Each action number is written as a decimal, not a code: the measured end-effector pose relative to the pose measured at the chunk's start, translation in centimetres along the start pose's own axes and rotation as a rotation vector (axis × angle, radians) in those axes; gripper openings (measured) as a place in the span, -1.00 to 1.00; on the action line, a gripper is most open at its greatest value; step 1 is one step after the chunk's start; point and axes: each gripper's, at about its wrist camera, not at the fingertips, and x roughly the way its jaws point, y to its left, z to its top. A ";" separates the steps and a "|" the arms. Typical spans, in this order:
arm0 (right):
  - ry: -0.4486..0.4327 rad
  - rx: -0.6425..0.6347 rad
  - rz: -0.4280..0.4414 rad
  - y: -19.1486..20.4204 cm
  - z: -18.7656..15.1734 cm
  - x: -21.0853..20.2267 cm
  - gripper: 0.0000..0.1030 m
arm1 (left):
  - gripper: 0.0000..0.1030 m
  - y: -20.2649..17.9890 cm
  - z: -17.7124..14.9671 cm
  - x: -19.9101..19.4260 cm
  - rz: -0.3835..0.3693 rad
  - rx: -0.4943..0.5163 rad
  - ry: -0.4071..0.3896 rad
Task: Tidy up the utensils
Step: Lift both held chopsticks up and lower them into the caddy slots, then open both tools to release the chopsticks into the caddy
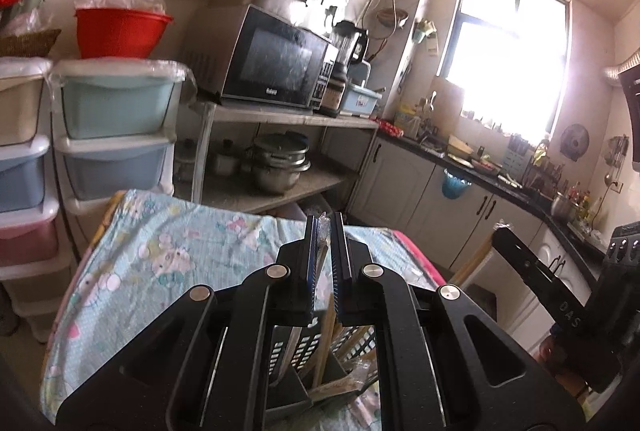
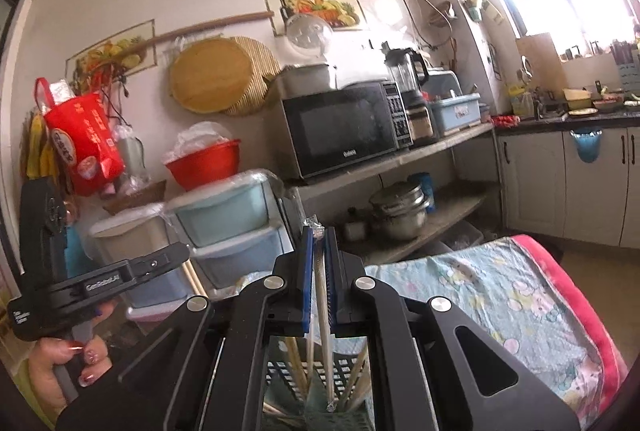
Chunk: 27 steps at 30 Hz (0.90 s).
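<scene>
My left gripper [image 1: 325, 221] is shut on a plastic-wrapped pair of chopsticks [image 1: 322, 251] that runs down between its jaws. Below it stands a dark slotted utensil holder [image 1: 296, 347] with several wooden chopsticks in it. My right gripper [image 2: 319, 231] is shut on another wrapped pair of chopsticks [image 2: 323, 311], whose lower end hangs inside the holder [image 2: 348, 421]. The right gripper [image 1: 500, 231] shows at the right of the left wrist view. The left gripper [image 2: 180, 253], held by a hand [image 2: 60, 359], shows at the left of the right wrist view.
The holder stands on a table under a light blue patterned cloth [image 1: 160, 251] with a red edge [image 2: 560, 271]. Behind are stacked plastic drawers [image 1: 116, 135], a shelf with a microwave [image 1: 272, 59] and pots [image 1: 280, 159], and kitchen cabinets [image 1: 420, 199] under a bright window.
</scene>
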 end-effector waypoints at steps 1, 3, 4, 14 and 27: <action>0.010 0.004 -0.005 -0.2 -0.4 0.4 -0.89 | -0.92 0.1 -0.2 0.2 0.001 -0.001 0.006; 0.019 0.009 -0.014 -0.4 -0.8 0.8 -0.88 | -0.92 0.3 -0.6 0.7 0.001 -0.004 0.017; 0.027 0.013 -0.018 -0.5 -1.1 1.0 -0.88 | -0.92 0.4 -0.8 0.9 0.001 -0.005 0.022; 0.083 0.047 -0.027 -1.4 -2.7 1.1 -0.45 | -0.47 1.5 -2.4 1.2 0.013 -0.038 0.058; 0.165 0.006 -0.048 -1.1 -4.1 -1.3 0.02 | 0.61 1.6 -4.4 -1.1 0.014 -0.059 0.076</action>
